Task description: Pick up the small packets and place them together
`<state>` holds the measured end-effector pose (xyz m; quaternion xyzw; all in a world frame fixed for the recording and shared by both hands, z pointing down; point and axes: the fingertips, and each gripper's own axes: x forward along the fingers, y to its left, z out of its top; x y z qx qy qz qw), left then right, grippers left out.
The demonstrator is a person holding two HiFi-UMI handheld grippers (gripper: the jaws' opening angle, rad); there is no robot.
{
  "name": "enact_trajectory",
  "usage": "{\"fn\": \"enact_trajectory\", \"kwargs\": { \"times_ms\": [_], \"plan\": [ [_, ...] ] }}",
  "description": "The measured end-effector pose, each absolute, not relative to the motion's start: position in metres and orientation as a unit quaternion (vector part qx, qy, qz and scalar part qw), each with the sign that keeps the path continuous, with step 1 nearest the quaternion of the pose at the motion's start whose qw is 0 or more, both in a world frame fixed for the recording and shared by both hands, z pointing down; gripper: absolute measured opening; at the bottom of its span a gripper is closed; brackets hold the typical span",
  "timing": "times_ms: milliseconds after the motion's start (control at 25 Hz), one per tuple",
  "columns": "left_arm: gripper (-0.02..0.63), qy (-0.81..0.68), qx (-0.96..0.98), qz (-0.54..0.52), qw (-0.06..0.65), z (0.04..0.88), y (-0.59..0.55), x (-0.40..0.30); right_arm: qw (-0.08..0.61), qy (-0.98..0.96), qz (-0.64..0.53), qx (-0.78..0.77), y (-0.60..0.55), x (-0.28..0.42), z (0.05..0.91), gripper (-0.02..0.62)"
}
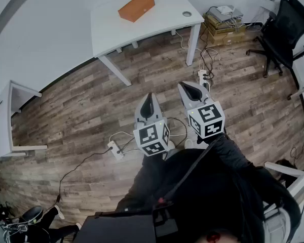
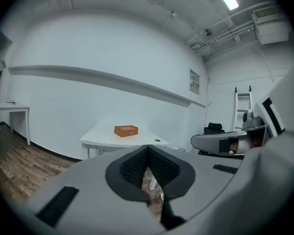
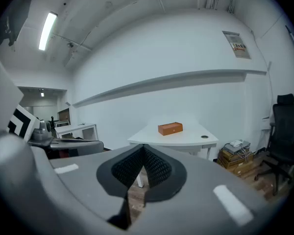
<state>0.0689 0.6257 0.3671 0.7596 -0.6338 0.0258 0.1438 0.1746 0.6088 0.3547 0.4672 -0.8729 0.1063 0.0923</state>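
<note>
Both tools are up and level with each other over open wooden floor (image 1: 81,105), side by side and aimed at the white surface (image 1: 157,29) on the far side of the room, well apart from it. The left tool (image 1: 148,96) has its jaws pressed together with nothing between them, and its own view (image 2: 147,153) confirms it; the right tool (image 1: 182,85) is the same, pads meeting on empty air (image 3: 143,153). Between the tools and the near edge of the surface the floor is free to cross, apart from a power strip (image 1: 115,150) and loose cables close to the person's feet. To the right of the surface, a stack of cardboard boxes (image 1: 225,27) and a black office chair (image 1: 283,24) crowd that side. On the surface sits an orange box (image 1: 136,7), well back from the near edge, lying flat, its long axis running left to right across the tools' line, one long side facing them (image 3: 170,128). The small packets themselves I cannot make out in any view
</note>
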Motion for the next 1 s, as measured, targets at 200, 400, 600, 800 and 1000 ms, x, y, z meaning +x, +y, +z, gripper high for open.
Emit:
{"fn": "enact_trajectory", "kwargs": {
  "times_ms": [200,400,600,800,1000],
  "plan": [
    [-0.003,-0.633,0.760,0.027,0.146,0.372,0.628,0.065,0.094,-0.873,0.107,0.467,0.610,0.171,0.358,-0.006],
    [-0.003,-0.633,0.760,0.029,0.147,0.371,0.624,0.064,0.096,-0.871,0.109,0.470,0.607,0.171,0.358,-0.006],
    [-0.003,-0.628,0.764,0.031,0.145,0.371,0.617,0.062,0.091,-0.868,0.108,0.477,0.598,0.172,0.356,-0.006],
    [-0.003,-0.622,0.771,0.031,0.138,0.366,0.608,0.056,0.078,-0.868,0.102,0.479,0.585,0.169,0.349,-0.006],
    [-0.003,-0.617,0.777,0.025,0.118,0.354,0.591,0.042,0.065,-0.858,0.093,0.500,0.563,0.165,0.338,-0.006]
  ]
}}
